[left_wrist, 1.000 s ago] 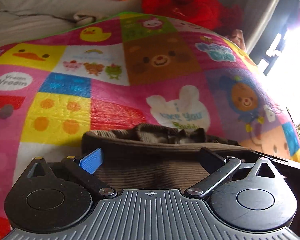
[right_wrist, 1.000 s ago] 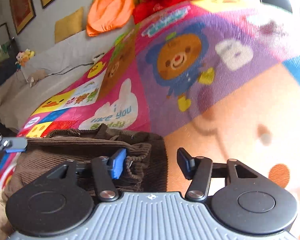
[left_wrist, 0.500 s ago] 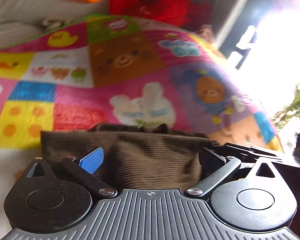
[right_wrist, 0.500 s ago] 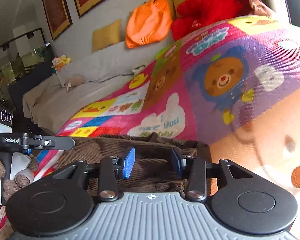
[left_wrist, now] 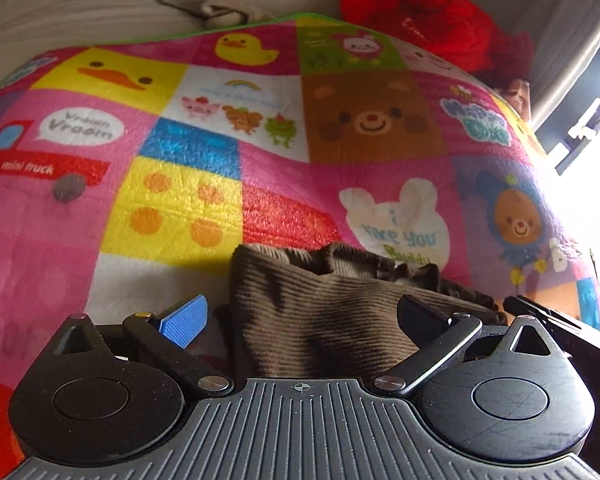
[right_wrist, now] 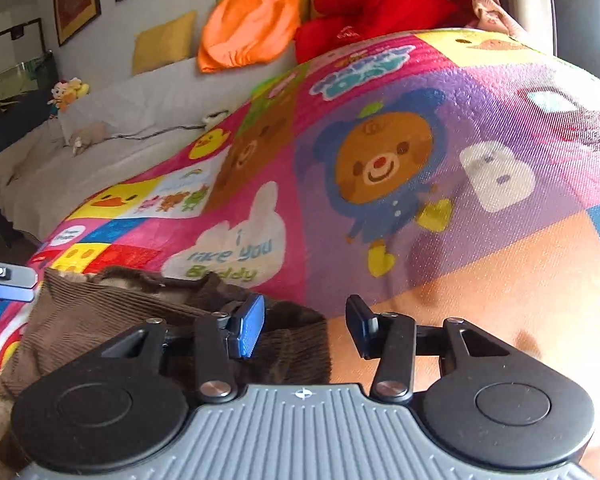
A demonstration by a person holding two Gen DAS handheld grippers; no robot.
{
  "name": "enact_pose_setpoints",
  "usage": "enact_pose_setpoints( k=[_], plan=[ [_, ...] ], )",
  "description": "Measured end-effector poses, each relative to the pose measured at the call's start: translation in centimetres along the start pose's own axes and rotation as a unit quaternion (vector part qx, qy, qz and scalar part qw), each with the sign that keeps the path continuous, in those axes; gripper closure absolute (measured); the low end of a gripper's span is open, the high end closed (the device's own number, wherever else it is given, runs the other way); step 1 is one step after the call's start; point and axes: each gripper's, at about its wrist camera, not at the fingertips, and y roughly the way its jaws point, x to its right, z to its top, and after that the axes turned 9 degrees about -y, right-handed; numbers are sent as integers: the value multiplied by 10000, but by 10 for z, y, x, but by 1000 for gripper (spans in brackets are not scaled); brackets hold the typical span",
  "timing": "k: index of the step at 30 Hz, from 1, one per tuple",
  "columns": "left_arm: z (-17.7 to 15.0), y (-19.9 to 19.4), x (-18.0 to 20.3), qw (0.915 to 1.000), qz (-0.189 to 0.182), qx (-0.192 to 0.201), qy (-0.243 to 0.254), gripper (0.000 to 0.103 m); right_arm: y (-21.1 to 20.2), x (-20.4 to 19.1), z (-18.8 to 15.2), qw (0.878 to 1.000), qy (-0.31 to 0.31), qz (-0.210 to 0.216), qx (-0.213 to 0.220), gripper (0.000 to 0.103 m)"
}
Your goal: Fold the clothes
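**A:** Cartoon-patchwork play mat (left_wrist: pixel 204 200) covers the bed, with grey bedding (right_wrist: pixel 112 148) beyond it and an orange cushion (right_wrist: pixel 252 28) and red plush (right_wrist: pixel 388 4) at the wall. Where's the garment?

**B:** At the near edge of the mat. It's a brown corduroy garment (left_wrist: pixel 320 316), bunched into a compact, layered bundle with a rumpled top edge. Which piece of clothing it is, I can't tell.

**A:** And the tools?

**B:** The left hand-held gripper (left_wrist: pixel 300 316) has its jaws spread wide, straddling the bundle's left part without pinching it. The right hand-held gripper (right_wrist: pixel 304 328) is also spread apart, gripping nothing; its blue pad (right_wrist: pixel 248 328) sits over the corduroy's right end, the other finger over bare mat.

**A:** Is the fold done?

**B:** Hard to judge. This would fit a bundle just released after a fold, or one about to be picked up for another.

**A:** What could go wrong?

**B:** Corduroy is thick and springy, so loose layers may creep open on the soft bed. If either jaw closes here, it could catch only the top layer and drag the stack apart. The right one sits so near the edge that a pinch might take mat fabric too.
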Motion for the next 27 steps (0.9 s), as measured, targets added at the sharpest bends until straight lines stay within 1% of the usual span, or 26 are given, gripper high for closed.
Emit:
enact_pose_setpoints(
  k=[2,4,6,7,8,9,10,11,13,14,17,20,23,27],
  plan=[
    [-3,10,1,10000,-14,-35,-3,1,16,-4,-1,9998,-196,9,-15,58],
    [-5,17,8,9999,-45,25,156,2,32,-8,-1,9993,-344,76,-115,55],
    [-6,22,14,9995,-71,23,311,8,46,-13,-1,9986,-390,244,-278,54],
    [-7,23,18,9990,-30,37,447,21,49,-16,-1,9982,-421,295,-314,55],
    [-8,22,19,9988,-23,37,494,41,47,-19,-2,9976,-506,330,-335,73],
    [-8,19,18,9988,-34,28,487,51,46,-23,-3,9971,-579,361,-349,82],
    [-9,16,16,9988,-46,20,480,68,40,-26,-4,9970,-599,375,-319,89],
    [-9,13,15,9989,-58,12,473,87,30,-27,-6,9973,-583,377,-223,91],
    [-12,-4,14,9986,-199,80,487,90,6,-26,-7,9979,-468,446,3,93],
    [-18,-17,15,9981,-290,123,533,92,-11,-25,-7,9978,-365,535,142,93],
    [-45,-61,15,9954,-571,246,735,92,-69,-24,-12,9954,-258,763,528,95],
    [-72,-105,16,9913,-851,369,936,92,-126,-32,-29,9920,-377,956,731,95],
    [-102,-144,15,9869,-1081,435,1114,91,-166,-41,-58,9911,-472,1060,658,95],
    [-147,-159,5,9872,-679,353,1399,83,-187,-51,-102,9921,-594,1060,299,95]
  ],
)
